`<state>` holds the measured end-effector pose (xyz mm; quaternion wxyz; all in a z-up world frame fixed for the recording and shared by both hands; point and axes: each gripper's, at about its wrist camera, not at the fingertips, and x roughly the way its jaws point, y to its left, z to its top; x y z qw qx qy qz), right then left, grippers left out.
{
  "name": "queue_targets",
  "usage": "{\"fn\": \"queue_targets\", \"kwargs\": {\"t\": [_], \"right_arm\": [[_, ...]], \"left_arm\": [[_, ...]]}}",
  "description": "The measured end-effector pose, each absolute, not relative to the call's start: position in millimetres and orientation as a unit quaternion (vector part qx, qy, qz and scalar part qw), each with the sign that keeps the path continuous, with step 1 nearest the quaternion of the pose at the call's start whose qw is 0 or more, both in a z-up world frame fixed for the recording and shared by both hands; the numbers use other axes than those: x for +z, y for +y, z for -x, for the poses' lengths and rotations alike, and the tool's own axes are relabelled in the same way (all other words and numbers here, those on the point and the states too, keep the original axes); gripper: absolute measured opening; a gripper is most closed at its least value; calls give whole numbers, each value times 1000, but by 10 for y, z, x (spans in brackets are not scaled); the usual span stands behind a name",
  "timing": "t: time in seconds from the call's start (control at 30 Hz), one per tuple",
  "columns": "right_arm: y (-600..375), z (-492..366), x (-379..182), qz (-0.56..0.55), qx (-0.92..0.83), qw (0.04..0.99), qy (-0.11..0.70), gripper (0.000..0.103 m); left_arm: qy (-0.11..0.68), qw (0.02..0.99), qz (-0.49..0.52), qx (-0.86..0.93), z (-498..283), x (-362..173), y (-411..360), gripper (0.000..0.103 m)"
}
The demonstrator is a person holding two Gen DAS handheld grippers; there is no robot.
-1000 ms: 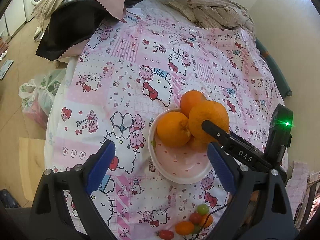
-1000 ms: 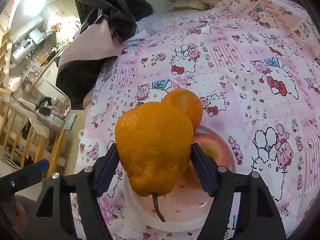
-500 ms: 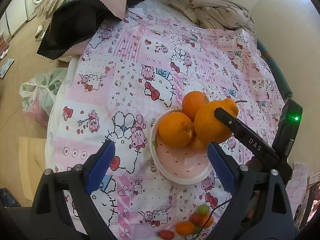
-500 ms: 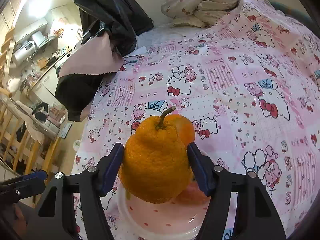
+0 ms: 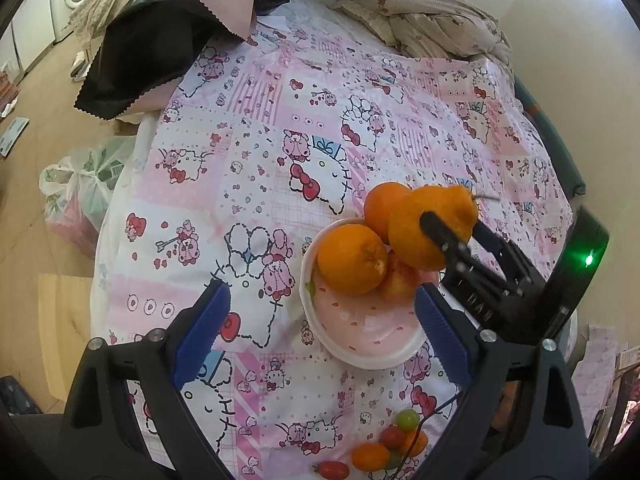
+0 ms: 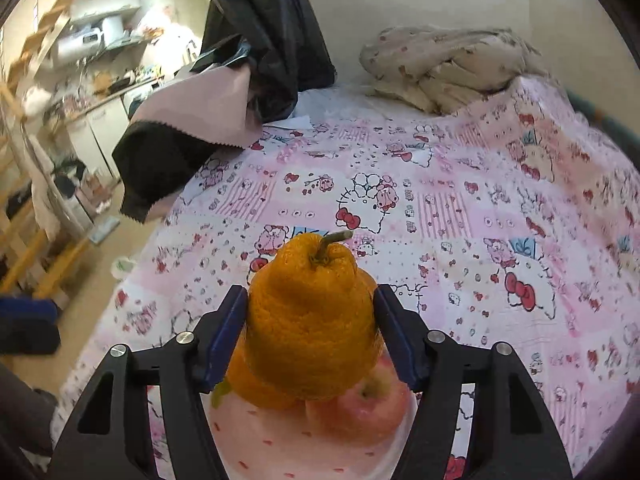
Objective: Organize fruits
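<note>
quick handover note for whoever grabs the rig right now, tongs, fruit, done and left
Right tongs: shut on the bumpy orange citrus with a stem, held stem-up over the pink-spotted white bowl.
Left tongs: open, empty, hovering near the bowl.
In the bowl: a round orange, a red apple and another orange at the far rim.
On the pink cartoon-print cloth, nearer than the bowl: a cluster of small cherry tomatoes, untouched.
Done: three fruits sit in the bowl.
Left: probably set the citrus down, then deal with the tomatoes.
</note>
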<state>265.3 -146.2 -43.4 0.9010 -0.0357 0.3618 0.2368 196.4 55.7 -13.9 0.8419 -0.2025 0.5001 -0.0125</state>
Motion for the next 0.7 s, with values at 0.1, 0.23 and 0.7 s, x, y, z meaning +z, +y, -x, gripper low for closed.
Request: {"fn": "queue_targets", "kwargs": {"t": [0.1, 0.23, 0.7], "right_arm": [[-1471, -2620, -483, 42, 242, 897, 369, 71], [-1475, -2566, -512, 48, 247, 895, 370, 74], [-1378, -2497, -564, 63, 251, 887, 382, 84]], "left_arm": [[500, 841, 205, -15, -1973, -132, 556, 91], [498, 842, 206, -17, -1961, -111, 557, 91], [498, 842, 207, -17, -1950, -113, 587, 91]]}}
